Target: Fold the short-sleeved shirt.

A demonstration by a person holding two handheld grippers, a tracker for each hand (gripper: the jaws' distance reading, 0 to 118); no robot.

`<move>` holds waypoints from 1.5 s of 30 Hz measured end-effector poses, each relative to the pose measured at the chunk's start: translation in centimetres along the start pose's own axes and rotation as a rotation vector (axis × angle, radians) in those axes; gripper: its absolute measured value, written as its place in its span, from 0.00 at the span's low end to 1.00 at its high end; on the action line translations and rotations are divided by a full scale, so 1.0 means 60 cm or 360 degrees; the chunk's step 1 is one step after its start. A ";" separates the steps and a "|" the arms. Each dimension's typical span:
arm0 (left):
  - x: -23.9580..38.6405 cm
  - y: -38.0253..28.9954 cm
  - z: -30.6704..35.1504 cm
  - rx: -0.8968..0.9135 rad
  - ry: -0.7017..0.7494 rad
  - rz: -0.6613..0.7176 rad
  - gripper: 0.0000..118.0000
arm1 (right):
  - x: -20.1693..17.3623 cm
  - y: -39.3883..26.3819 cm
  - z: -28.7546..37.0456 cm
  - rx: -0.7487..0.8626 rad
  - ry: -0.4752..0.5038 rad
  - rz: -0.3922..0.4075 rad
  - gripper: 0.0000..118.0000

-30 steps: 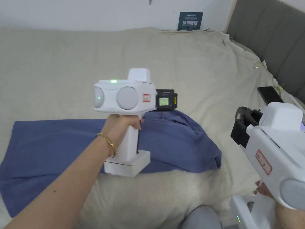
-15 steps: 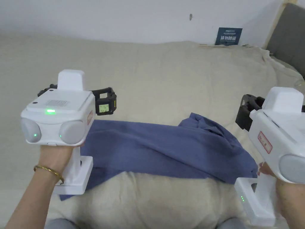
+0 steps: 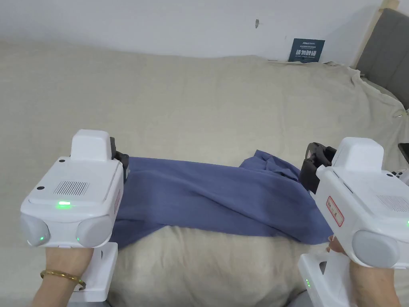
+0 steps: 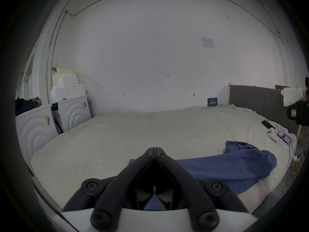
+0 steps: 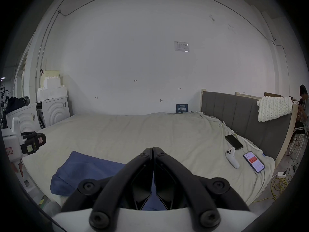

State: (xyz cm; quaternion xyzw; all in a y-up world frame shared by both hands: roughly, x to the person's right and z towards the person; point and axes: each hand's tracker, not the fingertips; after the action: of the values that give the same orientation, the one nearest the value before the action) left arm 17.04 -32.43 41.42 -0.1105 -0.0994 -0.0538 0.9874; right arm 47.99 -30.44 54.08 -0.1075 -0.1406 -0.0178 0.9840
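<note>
Shirt (image 3: 215, 204) lies between closed, empty left hand-held gripper (image 4: 155, 149) and right hand-held gripper (image 5: 152, 149)

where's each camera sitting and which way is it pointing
Head view: above the bed, looking down at the blue shirt; both hands show.
Left gripper view: on the left gripper, facing the wall; its shut jaws show.
Right gripper view: on the right gripper, facing likewise; shut jaws.
All share the shirt and bed.

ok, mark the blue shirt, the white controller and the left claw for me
blue shirt (image 3: 207, 200), head view, middle of the cloth.
white controller (image 5: 232, 157), right gripper view, its body.
left claw (image 4: 155, 149), left gripper view, between its closed tips.
</note>
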 end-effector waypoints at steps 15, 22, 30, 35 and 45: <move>-0.002 -0.011 0.001 -0.0002 -0.0028 0.0048 0.00 | 0.023 0.014 -0.020 -0.0045 0.0003 0.0013 0.00; 0.006 0.004 -0.002 0.0009 -0.0047 0.0059 0.00 | 0.069 0.082 -0.091 -0.0301 0.0091 -0.0095 0.82; 0.013 0.014 -0.028 -0.0003 -0.0061 0.0066 0.00 | 0.107 0.121 -0.225 -0.0646 0.0003 -0.0113 0.86; 0.021 0.016 -0.051 -0.0015 -0.0065 0.0054 0.00 | 0.137 0.073 -0.328 -0.1040 -0.0002 -0.0107 0.86; 0.024 0.002 -0.116 -0.0096 -0.0051 0.0060 0.00 | 0.158 -0.039 -0.430 -0.1346 -0.0087 -0.0174 0.71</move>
State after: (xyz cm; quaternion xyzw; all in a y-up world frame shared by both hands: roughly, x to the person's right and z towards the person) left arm 19.76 -34.03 35.03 -0.1428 -0.1113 -0.0363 0.9828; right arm 64.00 -38.33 33.06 -0.4946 -0.1526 -0.1233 0.8467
